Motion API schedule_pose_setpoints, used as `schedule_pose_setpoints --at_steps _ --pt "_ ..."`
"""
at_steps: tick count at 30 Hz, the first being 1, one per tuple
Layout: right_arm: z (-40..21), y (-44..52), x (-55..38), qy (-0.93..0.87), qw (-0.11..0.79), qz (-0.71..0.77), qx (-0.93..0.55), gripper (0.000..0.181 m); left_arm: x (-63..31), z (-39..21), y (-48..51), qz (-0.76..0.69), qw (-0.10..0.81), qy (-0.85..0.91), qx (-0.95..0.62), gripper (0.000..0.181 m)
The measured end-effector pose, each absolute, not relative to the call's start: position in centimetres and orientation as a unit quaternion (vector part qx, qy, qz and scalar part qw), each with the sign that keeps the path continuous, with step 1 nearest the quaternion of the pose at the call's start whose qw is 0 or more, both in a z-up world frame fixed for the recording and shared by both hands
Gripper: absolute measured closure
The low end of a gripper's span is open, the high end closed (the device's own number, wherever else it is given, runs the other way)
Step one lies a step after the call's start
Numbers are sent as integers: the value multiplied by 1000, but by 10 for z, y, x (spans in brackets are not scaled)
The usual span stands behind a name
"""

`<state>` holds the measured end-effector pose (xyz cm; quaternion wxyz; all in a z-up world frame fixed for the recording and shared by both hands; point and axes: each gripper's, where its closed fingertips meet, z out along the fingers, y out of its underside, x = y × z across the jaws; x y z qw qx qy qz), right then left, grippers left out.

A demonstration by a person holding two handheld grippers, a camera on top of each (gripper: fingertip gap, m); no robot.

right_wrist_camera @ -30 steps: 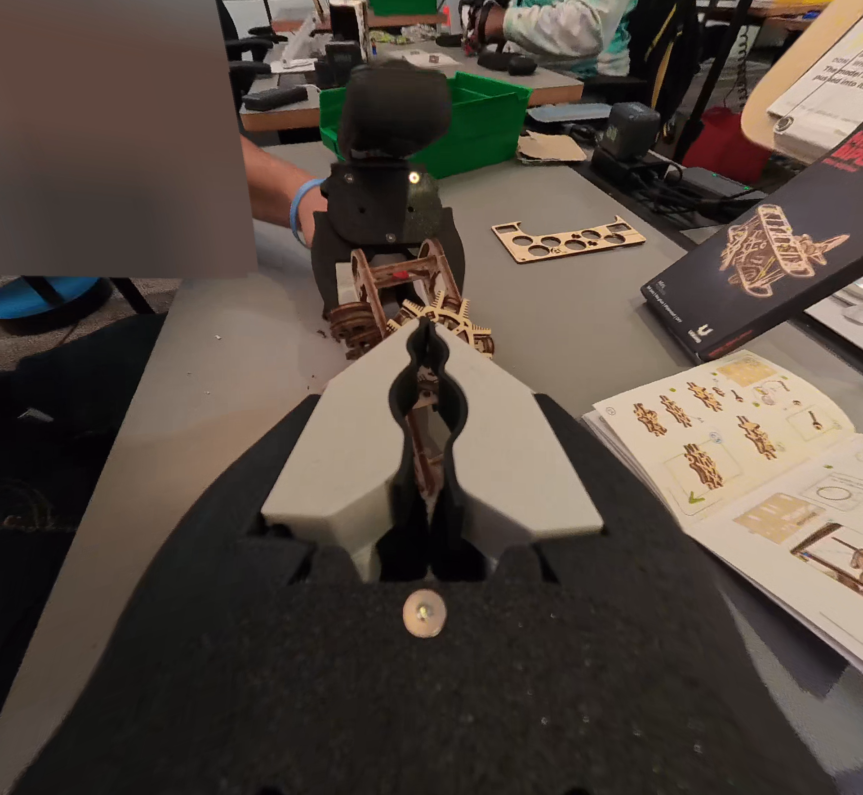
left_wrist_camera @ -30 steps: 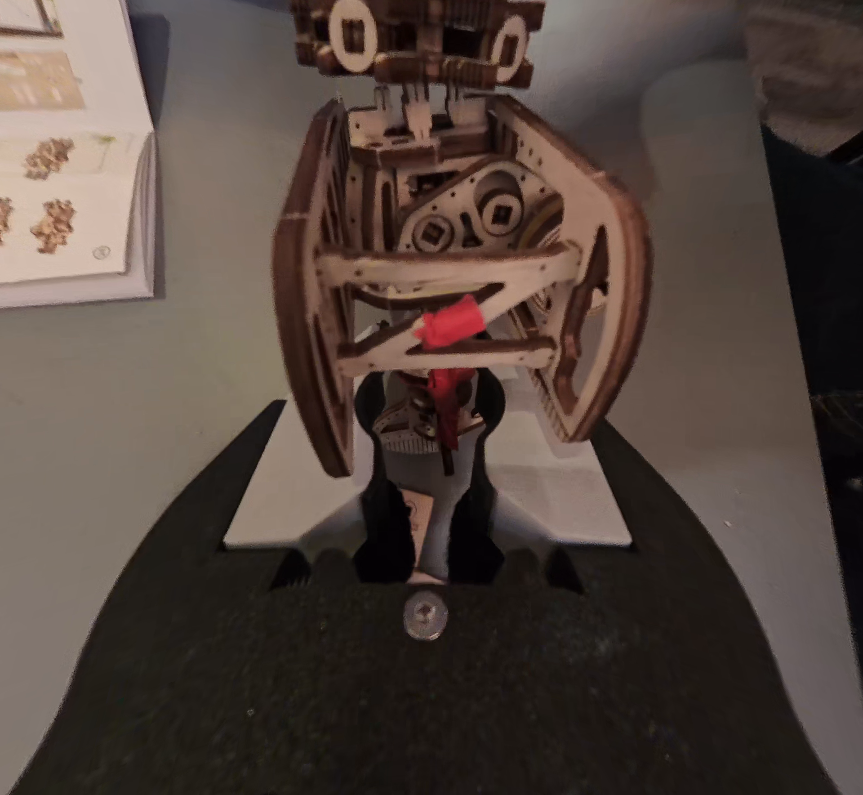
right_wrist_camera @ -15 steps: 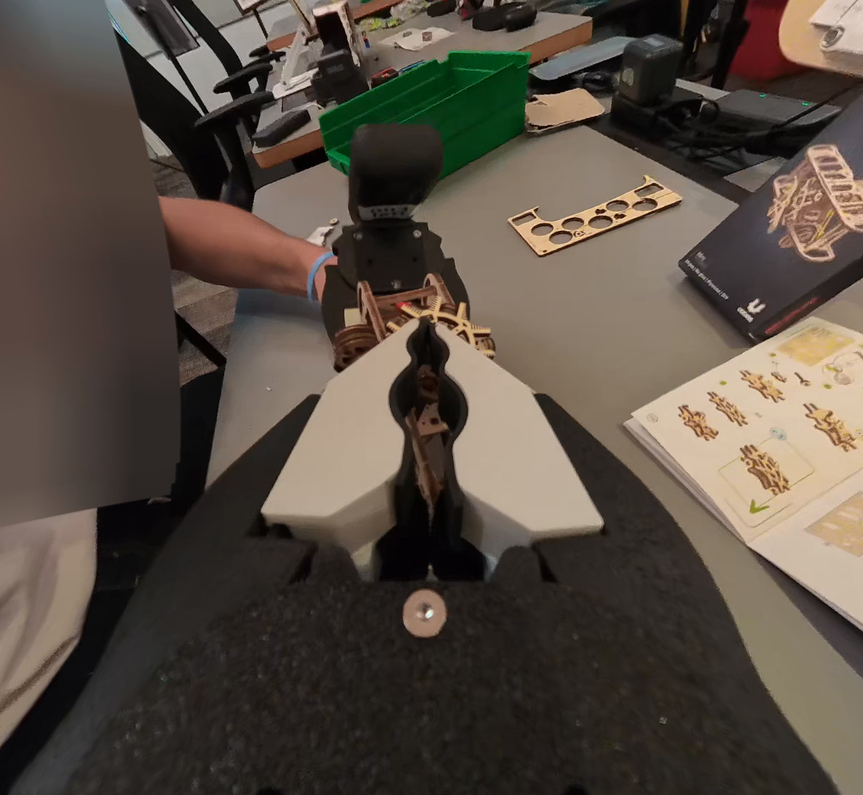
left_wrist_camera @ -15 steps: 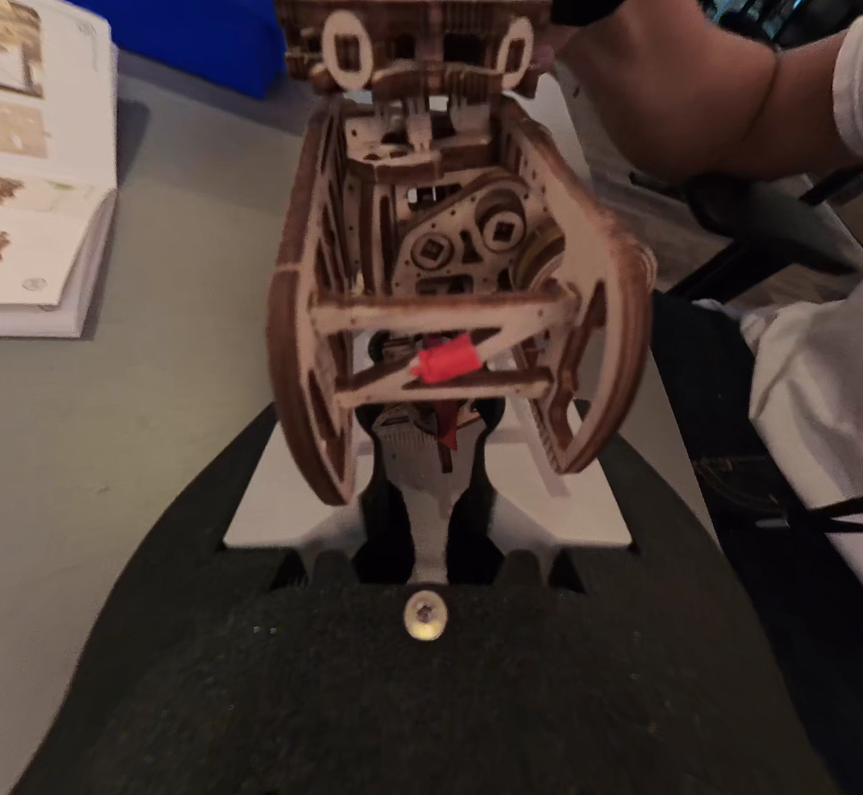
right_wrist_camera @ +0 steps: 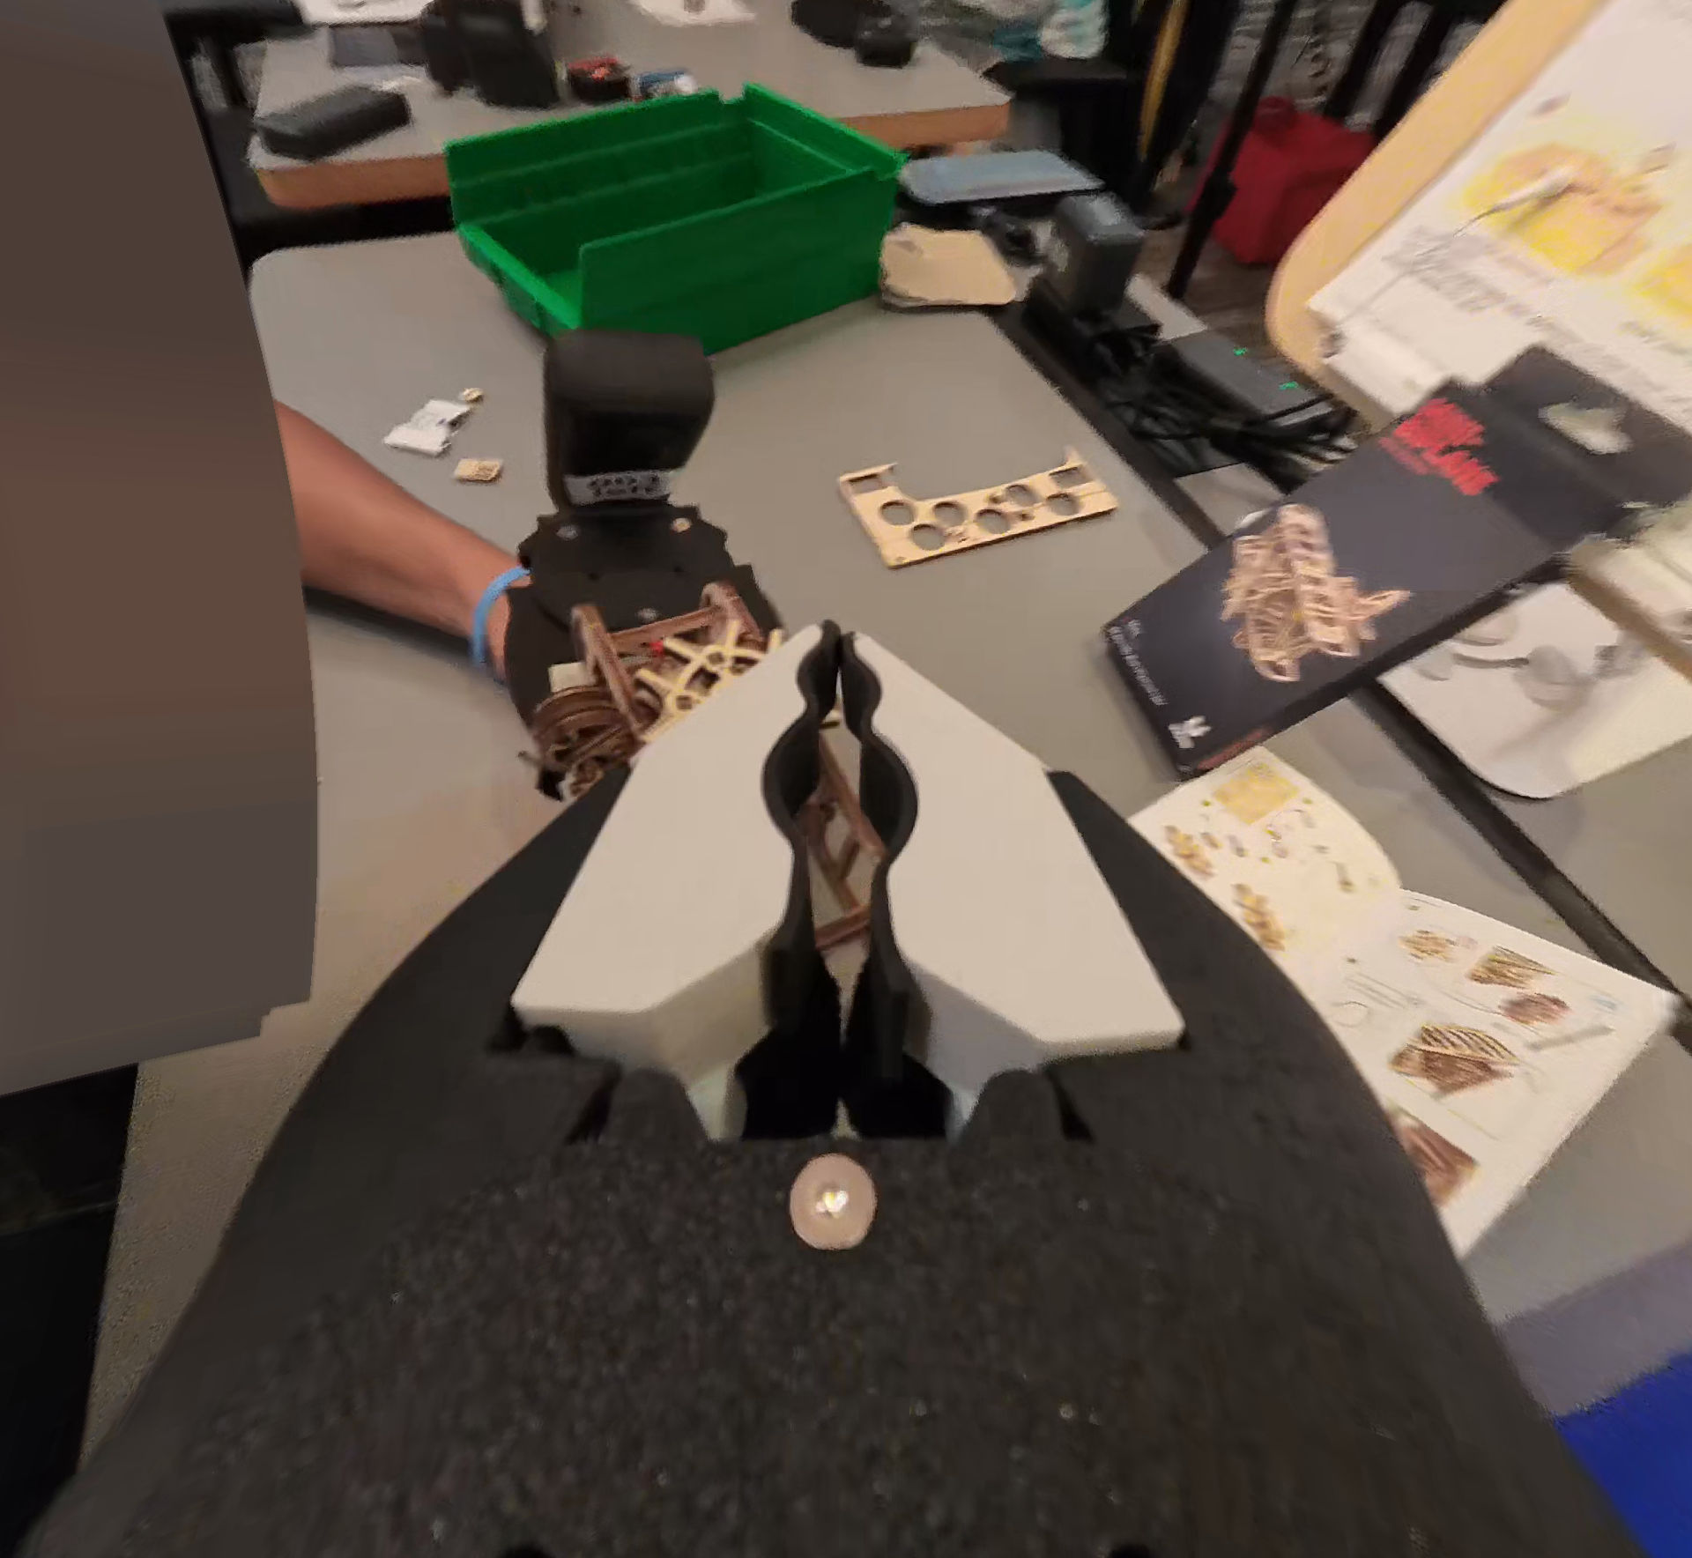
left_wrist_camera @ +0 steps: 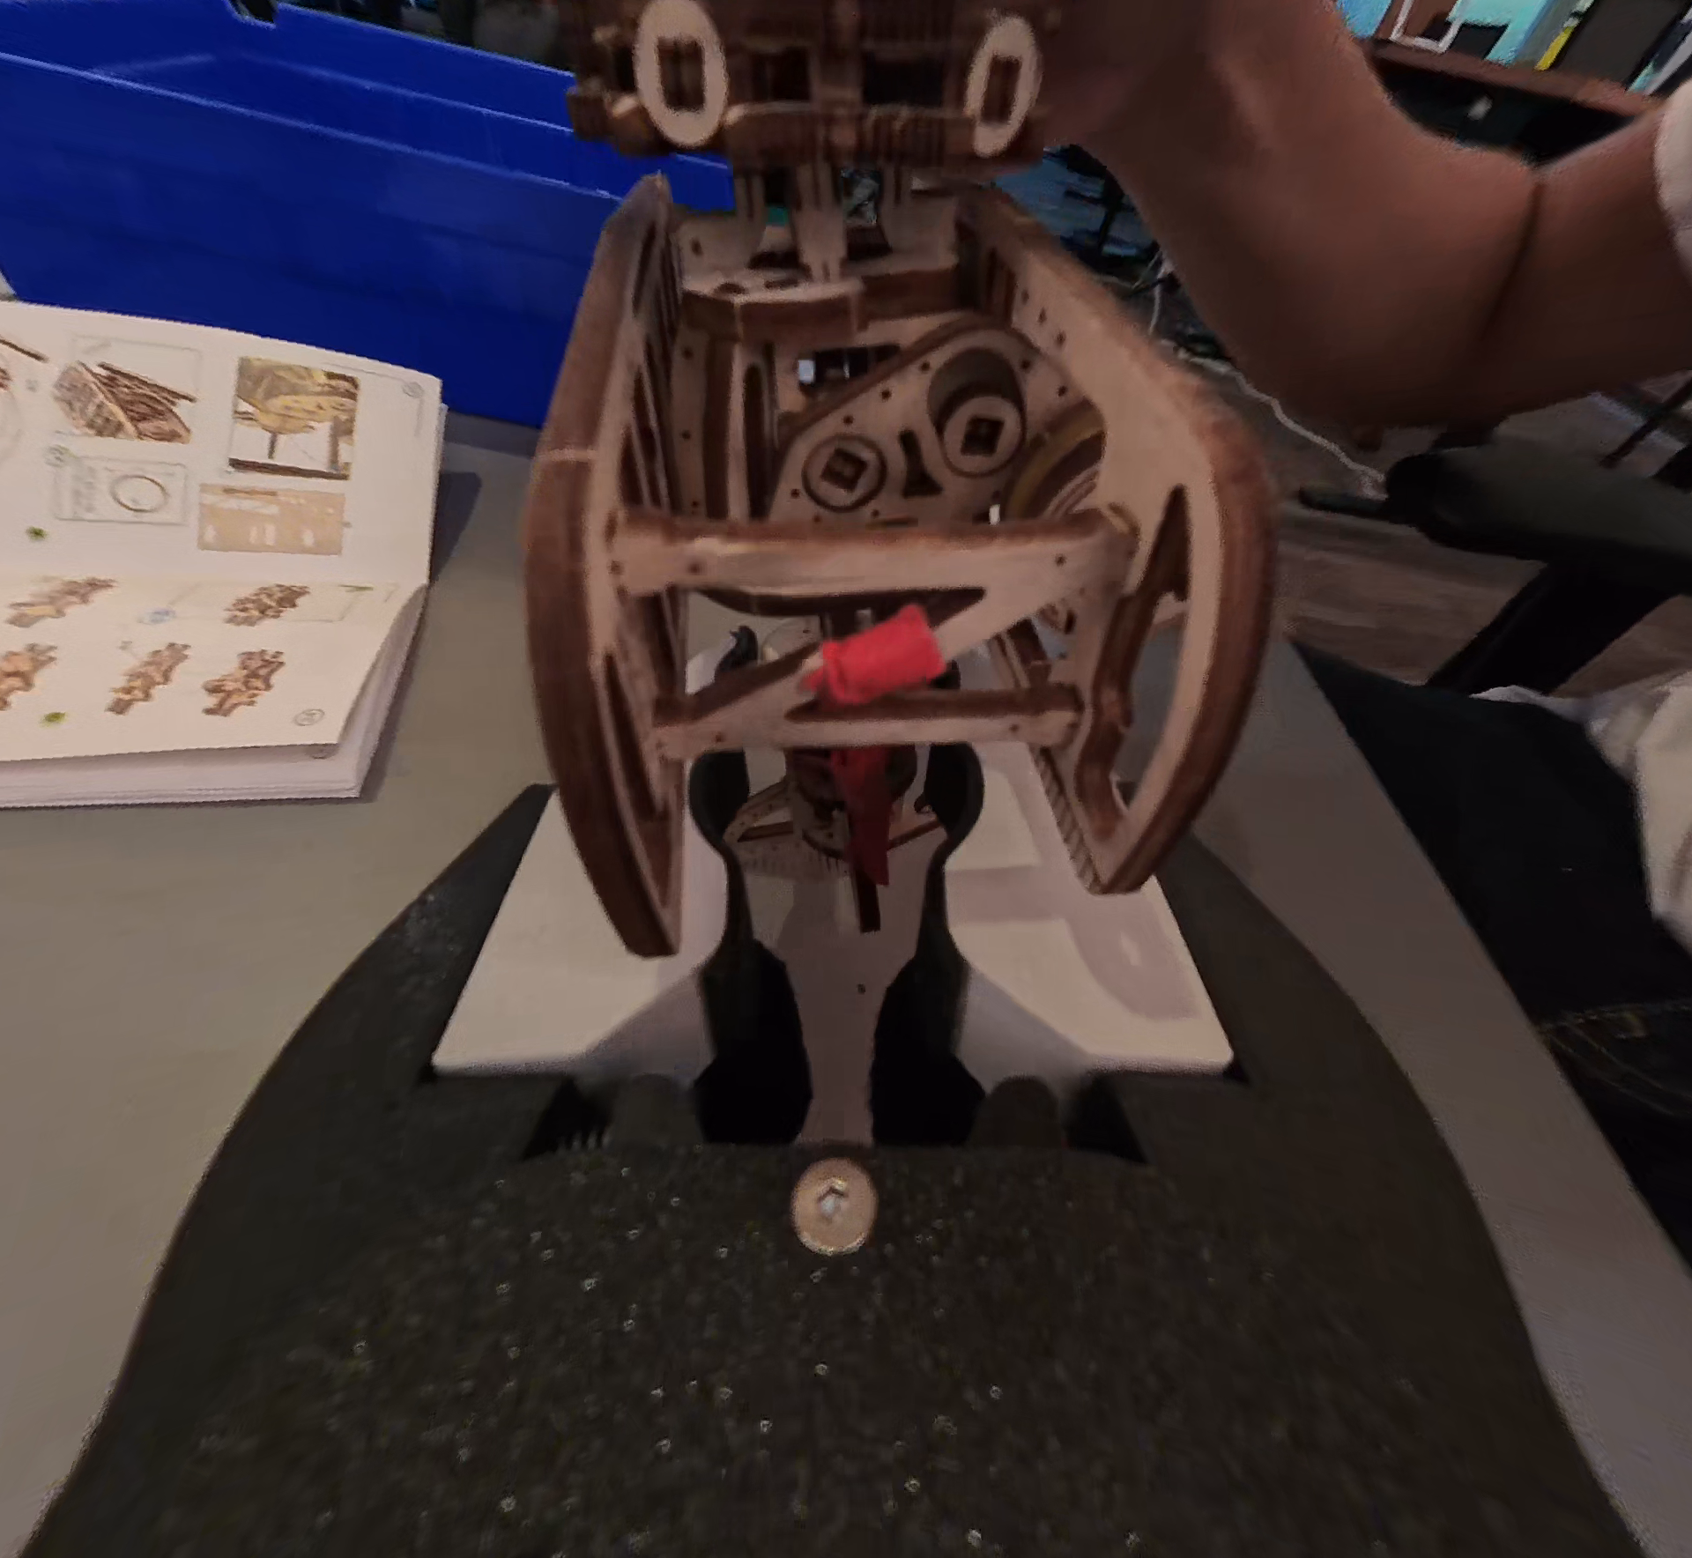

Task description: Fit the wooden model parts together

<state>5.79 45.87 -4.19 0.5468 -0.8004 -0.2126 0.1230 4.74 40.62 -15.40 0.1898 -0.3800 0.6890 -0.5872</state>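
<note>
Two tongs grip wooden parts: left tongs (left_wrist_camera: 838, 837) the model frame (left_wrist_camera: 879, 544), right tongs (right_wrist_camera: 835, 644) a small part (right_wrist_camera: 838, 855).

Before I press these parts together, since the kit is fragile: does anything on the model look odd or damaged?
One thing: red tape is wrapped around a diagonal strut of the wooden frame, its loose end hanging down. It looks like a patch or marker. Motion blur hides any cracks.
</note>
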Motion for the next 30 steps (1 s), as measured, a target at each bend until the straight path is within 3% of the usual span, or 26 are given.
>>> schedule_pose_setpoints --at_steps 6,12,21,30 --pt "-36 459 53 -245 528 95 -807 181 51 -160 404 -563 216 707 -370 150" --pt "-9 458 49 -248 584 71 -770 181 51 -156 408 -580 204 692 -378 150" --pt "-64 459 42 -266 511 61 -815 181 52 -162 404 -566 200 705 -378 150" --pt "-25 457 53 -236 599 31 -764 181 54 -154 412 -594 184 677 -393 150"
